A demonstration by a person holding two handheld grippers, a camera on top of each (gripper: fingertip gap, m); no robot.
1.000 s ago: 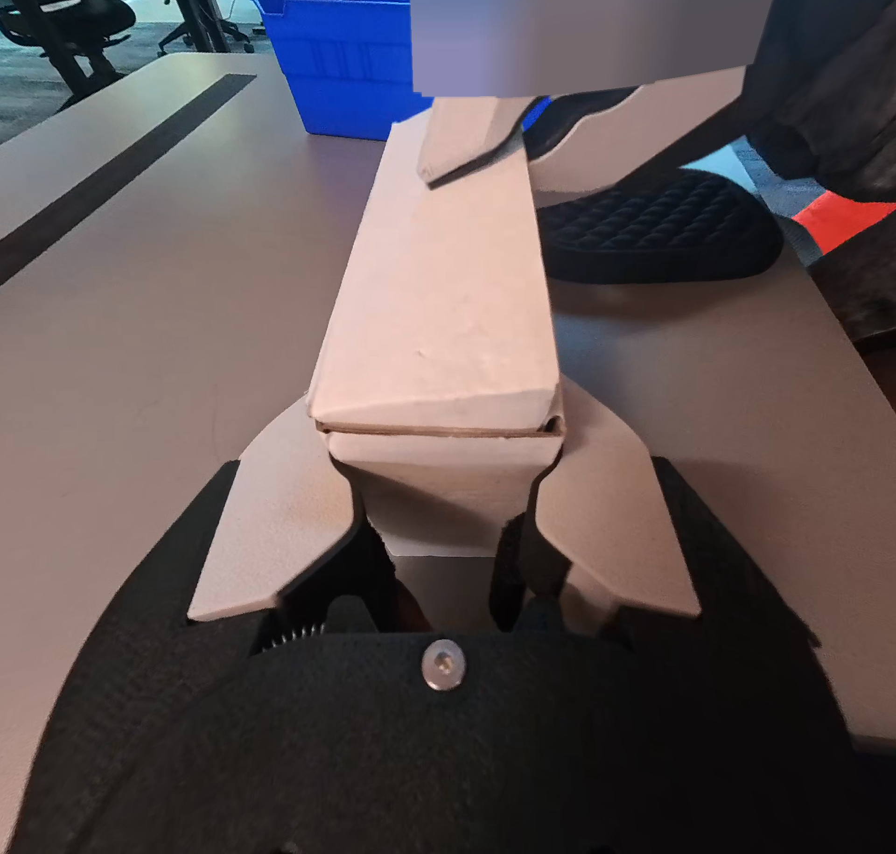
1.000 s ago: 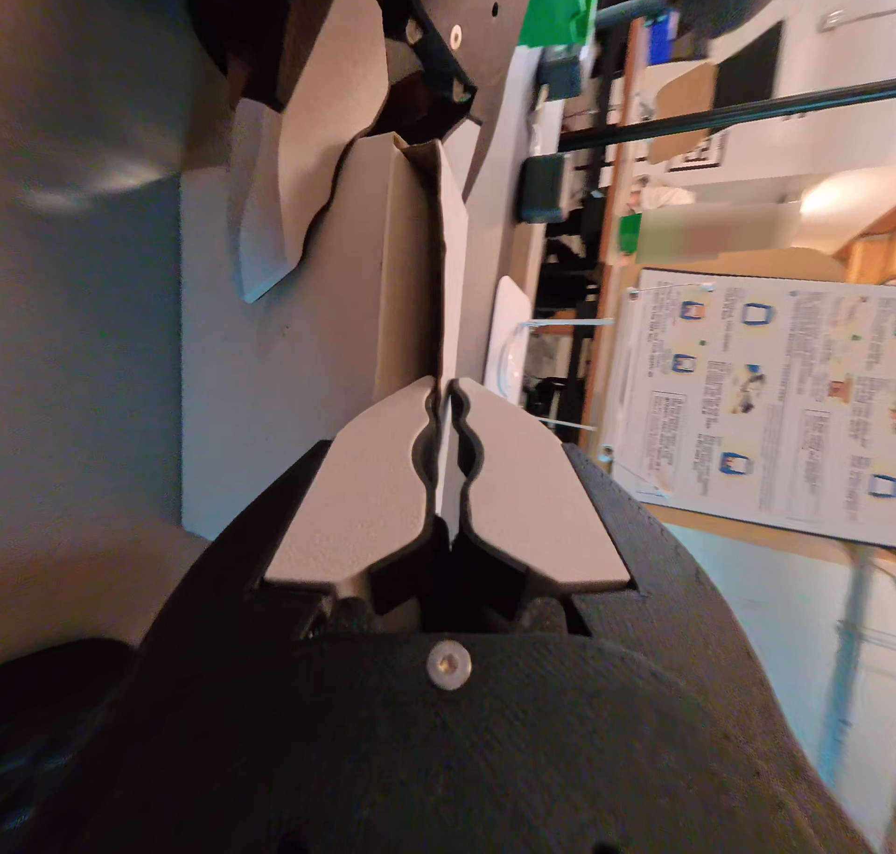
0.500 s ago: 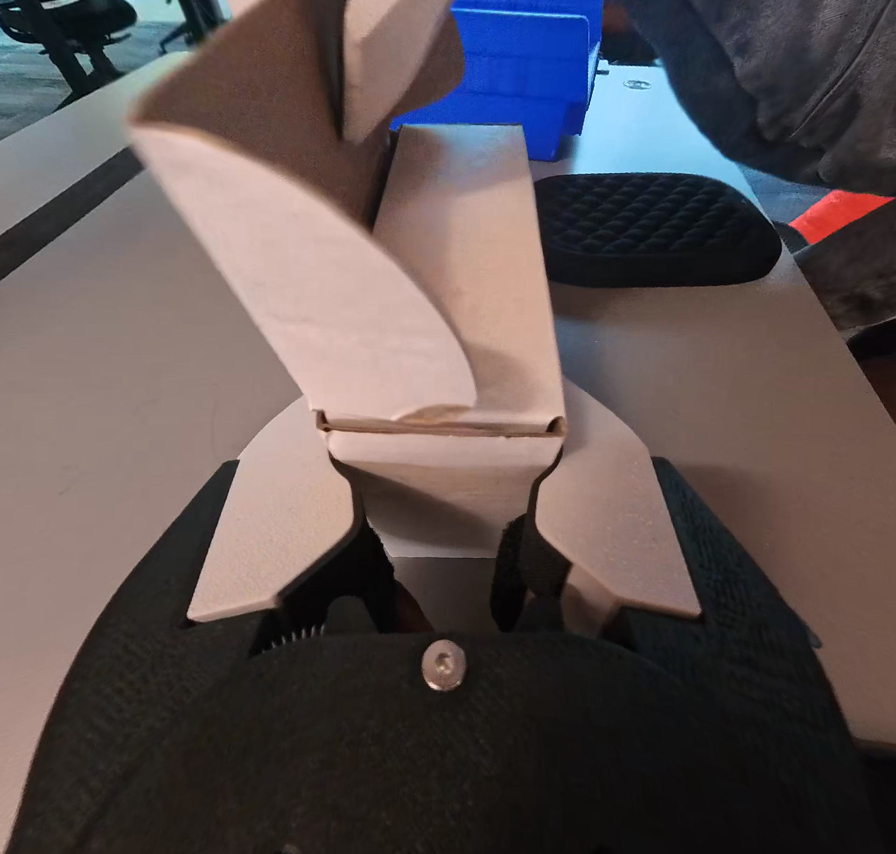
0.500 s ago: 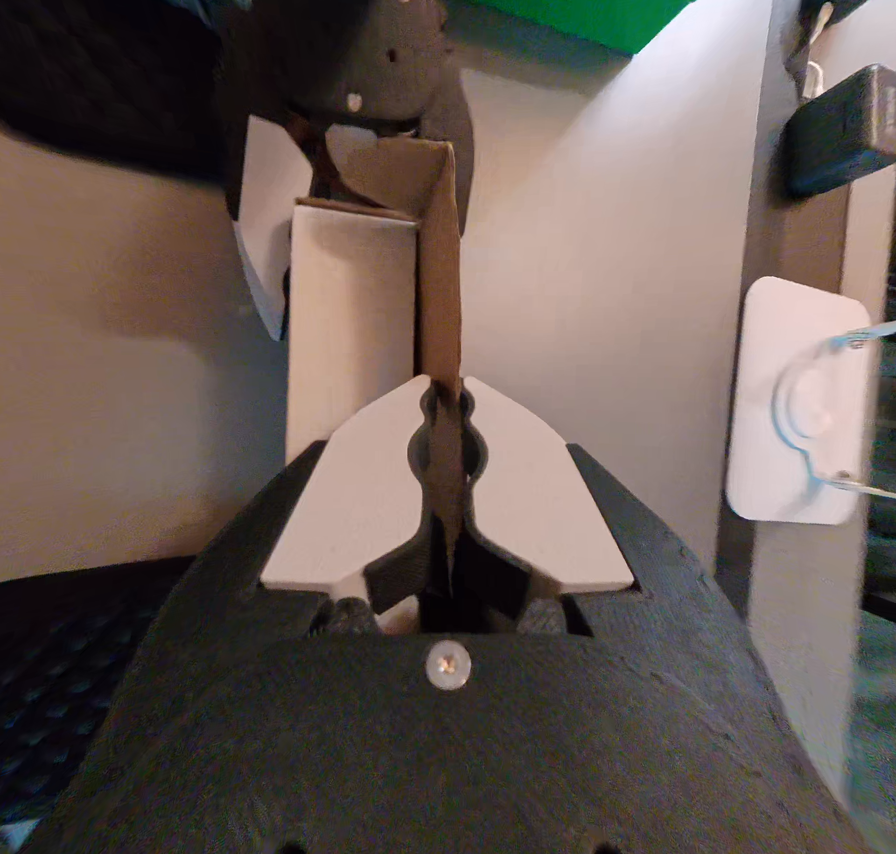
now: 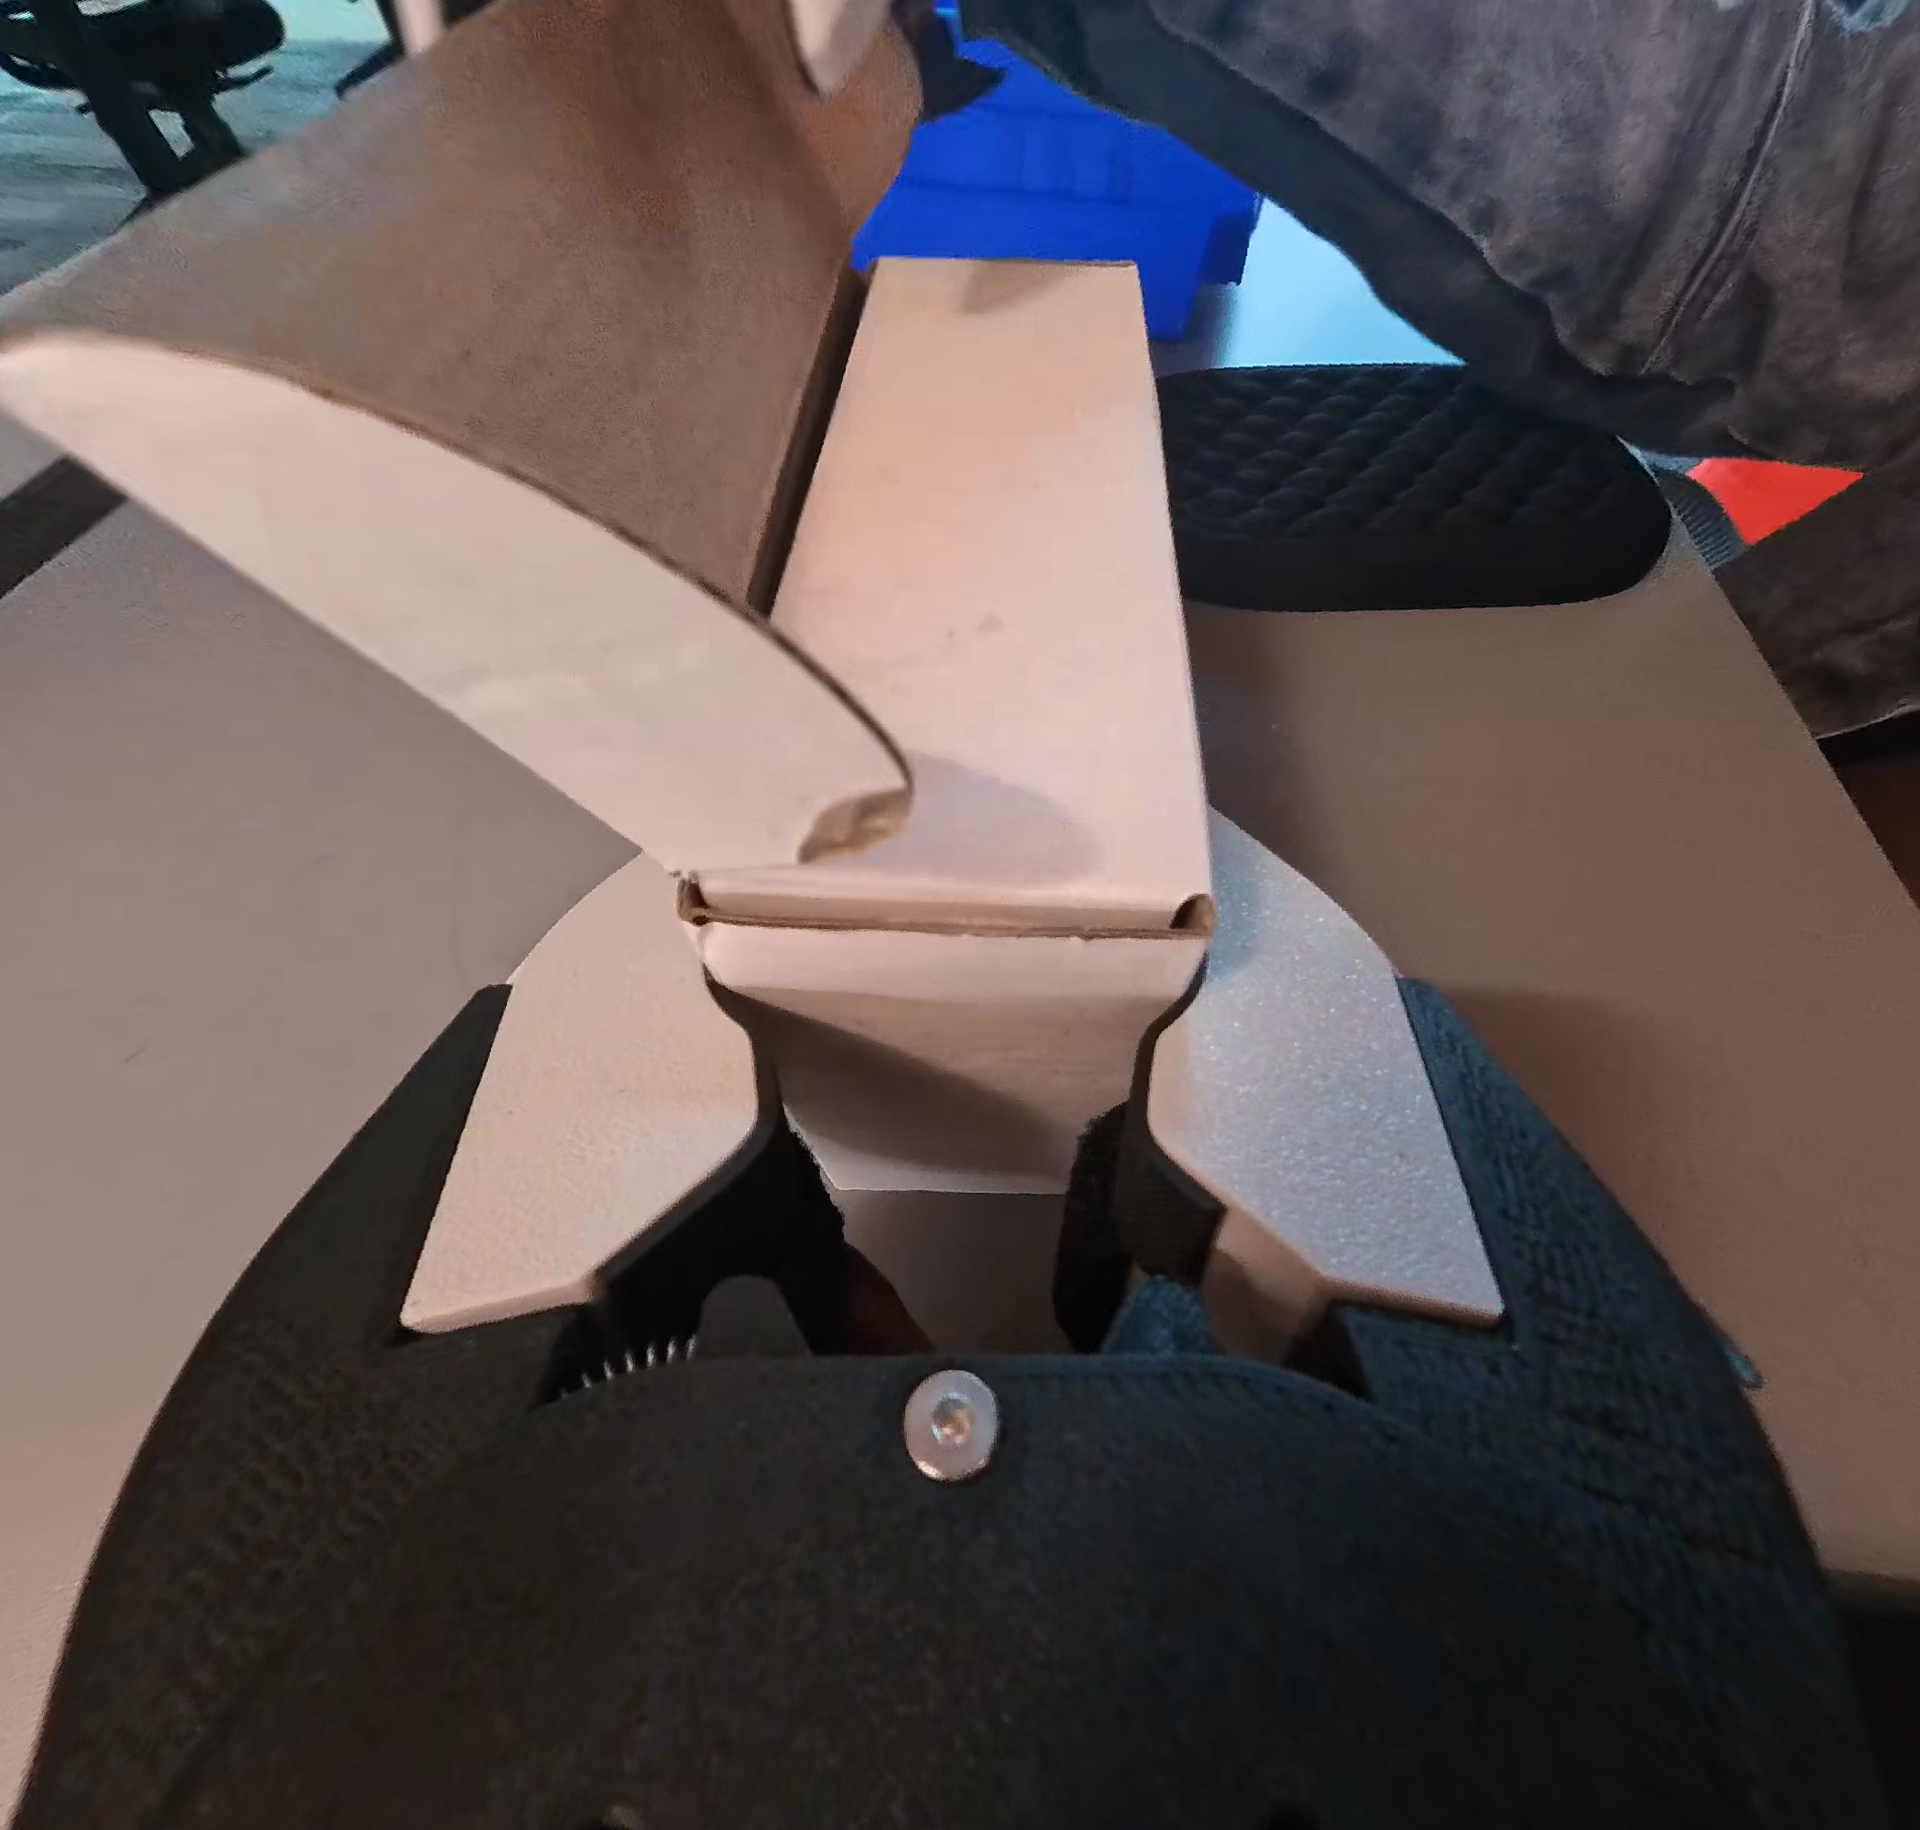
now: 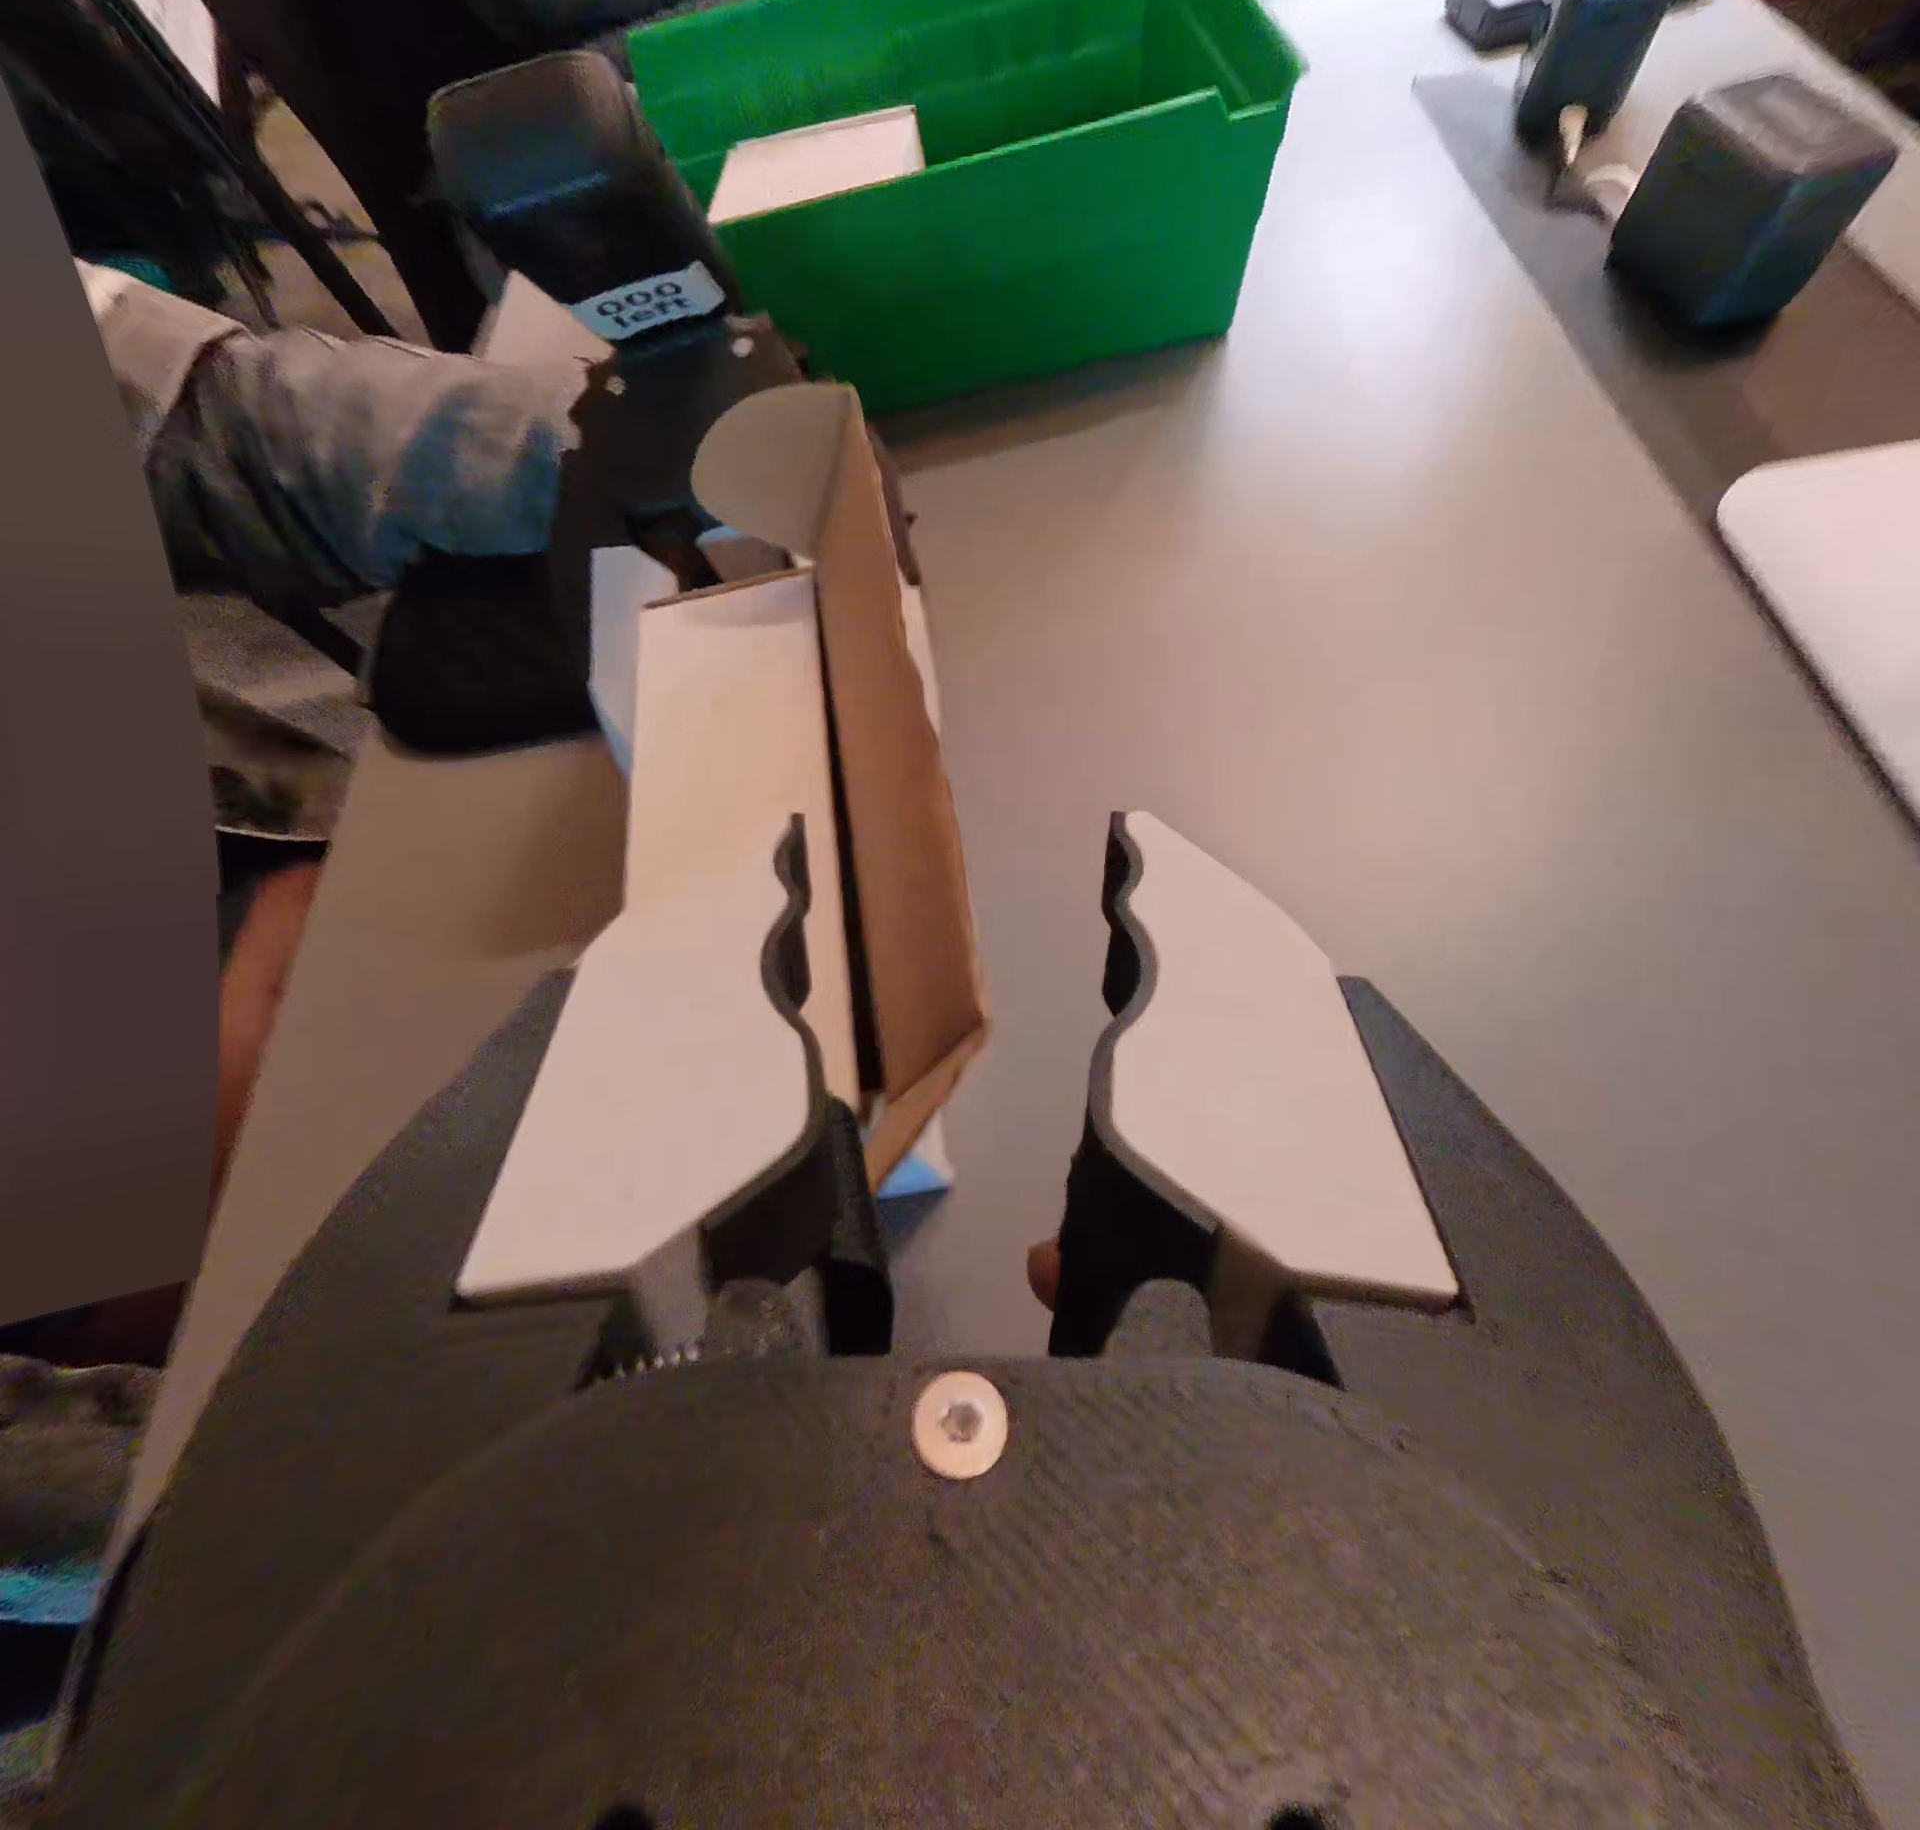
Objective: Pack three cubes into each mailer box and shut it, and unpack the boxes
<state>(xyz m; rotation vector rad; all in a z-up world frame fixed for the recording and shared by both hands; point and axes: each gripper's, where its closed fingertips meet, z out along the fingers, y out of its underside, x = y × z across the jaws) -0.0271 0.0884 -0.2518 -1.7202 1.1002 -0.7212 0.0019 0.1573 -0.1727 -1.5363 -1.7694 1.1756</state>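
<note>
Two bins nearby, blue bin (image 5: pixel 1049 191) and green bin (image 6: pixel 997 191); left gripper (image 5: pixel 945 970) clamping mailer box (image 5: pixel 997 575), right gripper (image 6: pixel 956 907) spread.

A long white cardboard mailer box (image 5: pixel 997 575) lay on the grey table (image 5: pixel 260 949), its near end between the left gripper's (image 5: pixel 951 959) fingers, its lid (image 5: pixel 499 409) raised to the left. A blue plastic bin (image 5: pixel 1049 191) stood behind it, and a black quilted pad (image 5: pixel 1392 492) lay to the right.

Opposed close wrist views, shared mailer box (image 5: pixel 997 575).
</note>
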